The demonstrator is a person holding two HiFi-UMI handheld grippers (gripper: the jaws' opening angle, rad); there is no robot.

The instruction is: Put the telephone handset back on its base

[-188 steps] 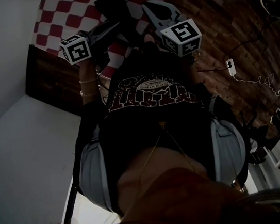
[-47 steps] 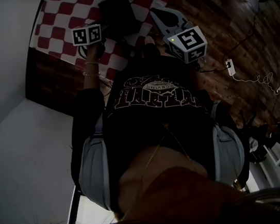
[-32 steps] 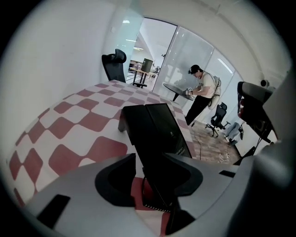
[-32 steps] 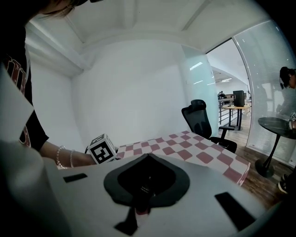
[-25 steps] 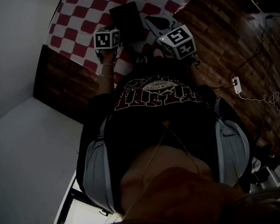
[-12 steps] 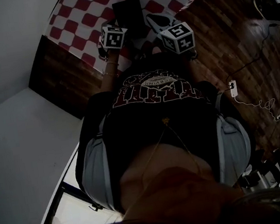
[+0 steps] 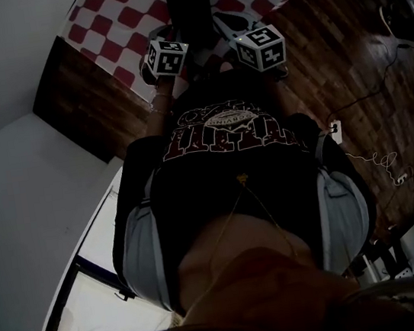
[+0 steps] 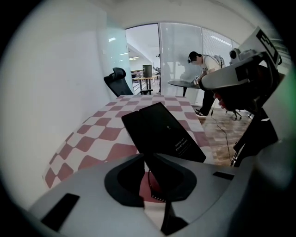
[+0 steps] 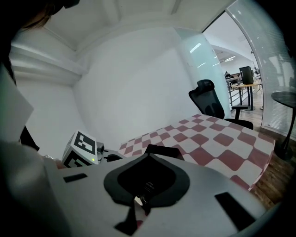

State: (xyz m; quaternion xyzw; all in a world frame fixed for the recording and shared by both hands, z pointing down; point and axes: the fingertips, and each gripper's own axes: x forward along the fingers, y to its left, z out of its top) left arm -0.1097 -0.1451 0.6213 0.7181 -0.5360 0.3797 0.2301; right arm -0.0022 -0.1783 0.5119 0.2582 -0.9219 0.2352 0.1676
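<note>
The left hand-held gripper [image 8: 150, 156] points steeply down at the cloth-covered counter [image 8: 99, 134]. Its jaws have just been closing and now stand narrowly apart, clamped on a narrow dark body between their tips, judged to be the handset [image 8: 159, 173]. A thin dark cord [image 8: 149, 181] curves just beside that body inside the jaw opening. A grip this close to the counter suggests a pick-up in progress rather than a carry. Directly ahead of these jaws, the flat black base [image 8: 162, 132] lies flat on the checked cloth. Whether it touches the gripped body cannot be told. Because the base lies so near, the transfer should need only a lift and a short move forward. To the right of the base, the right hand-held gripper [image 9: 151, 155] holds its jaws together with nothing gripped between the tips. The near edge of the base shows just beyond them, and contact cannot be confirmed. This position probably keeps the right tool ready to steady the base while the left one seats the handset. The handset appears not yet seated.
</note>
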